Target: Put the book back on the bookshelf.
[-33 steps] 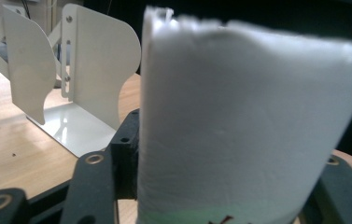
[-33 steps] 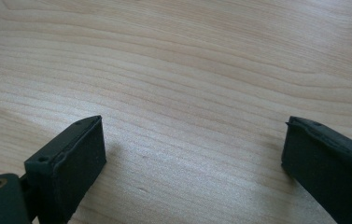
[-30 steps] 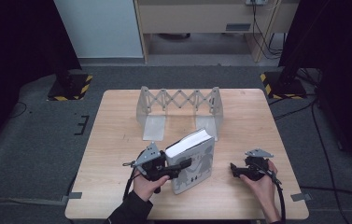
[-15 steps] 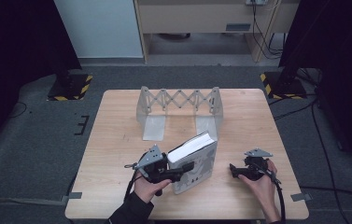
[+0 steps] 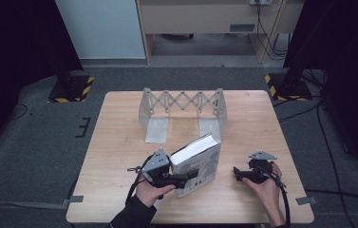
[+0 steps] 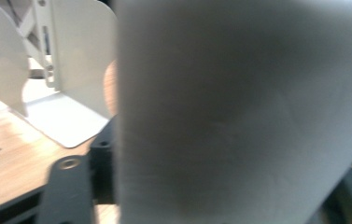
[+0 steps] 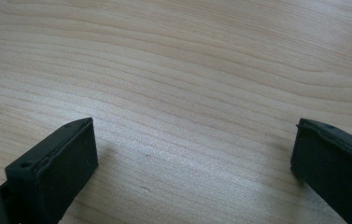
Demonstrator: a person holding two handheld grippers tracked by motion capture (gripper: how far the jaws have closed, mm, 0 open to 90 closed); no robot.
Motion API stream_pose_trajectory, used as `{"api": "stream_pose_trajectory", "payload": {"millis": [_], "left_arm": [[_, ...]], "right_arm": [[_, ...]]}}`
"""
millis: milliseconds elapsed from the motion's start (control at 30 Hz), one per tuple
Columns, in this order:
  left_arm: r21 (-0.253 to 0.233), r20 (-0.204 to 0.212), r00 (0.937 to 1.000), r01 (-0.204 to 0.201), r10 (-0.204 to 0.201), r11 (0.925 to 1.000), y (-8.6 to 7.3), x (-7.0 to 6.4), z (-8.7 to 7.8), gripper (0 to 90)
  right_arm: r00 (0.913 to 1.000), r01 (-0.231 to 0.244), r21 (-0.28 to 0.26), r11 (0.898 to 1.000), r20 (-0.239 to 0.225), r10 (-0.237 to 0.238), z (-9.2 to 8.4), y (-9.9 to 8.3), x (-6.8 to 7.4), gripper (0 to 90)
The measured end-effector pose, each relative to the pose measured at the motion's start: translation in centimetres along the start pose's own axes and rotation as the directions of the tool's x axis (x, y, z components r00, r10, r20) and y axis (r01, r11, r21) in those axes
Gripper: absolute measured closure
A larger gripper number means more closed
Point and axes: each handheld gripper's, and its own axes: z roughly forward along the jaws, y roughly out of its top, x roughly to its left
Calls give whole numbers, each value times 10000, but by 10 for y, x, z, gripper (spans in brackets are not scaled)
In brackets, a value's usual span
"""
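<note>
Black jaws of the left gripper (image 5: 192, 176) are seen either side of the grey book (image 5: 199, 164), having just been opening; whether the pads press on it cannot be told from the blurred left gripper view. Stood on edge near the table's (image 5: 119, 142) front, before the metal expanding book rack (image 5: 182, 111), the book is judged stiff, fairly heavy and topple-prone, best clamped across its covers. The right gripper (image 5: 237, 173) is held wide open, empty.

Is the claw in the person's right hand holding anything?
No: the right claw stands wide open with only the bare wooden table between its jaws.
</note>
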Motion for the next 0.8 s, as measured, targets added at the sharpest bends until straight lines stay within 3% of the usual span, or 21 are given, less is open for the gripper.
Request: {"api": "stream_pose_trajectory", "payload": {"millis": [100,233,300,400,500,800], "left_arm": [[-110,-180,9997,-136,134,9998,6,1,-7,331],[-464,-48,9999,98,-100,9989,17,1,-14,316],[-317,-286,9995,-146,137,9994,23,0,-16,314],[-191,-289,9995,-120,114,9997,27,1,-16,314],[-83,-236,9997,10,-12,10000,33,2,-15,369],[114,-420,9986,-324,329,9994,45,-4,-6,376]], "right_arm": [[10000,-1,0,10000,0,1,0,0,0,10],[10000,-1,1,10000,0,1,0,0,0,9],[10000,1,1,10000,1,-1,0,0,0,9],[10000,-1,3,10000,1,1,0,0,0,9],[10000,0,3,10000,0,0,0,0,0,9],[10000,2,2,10000,2,-2,0,0,0,9]]}}
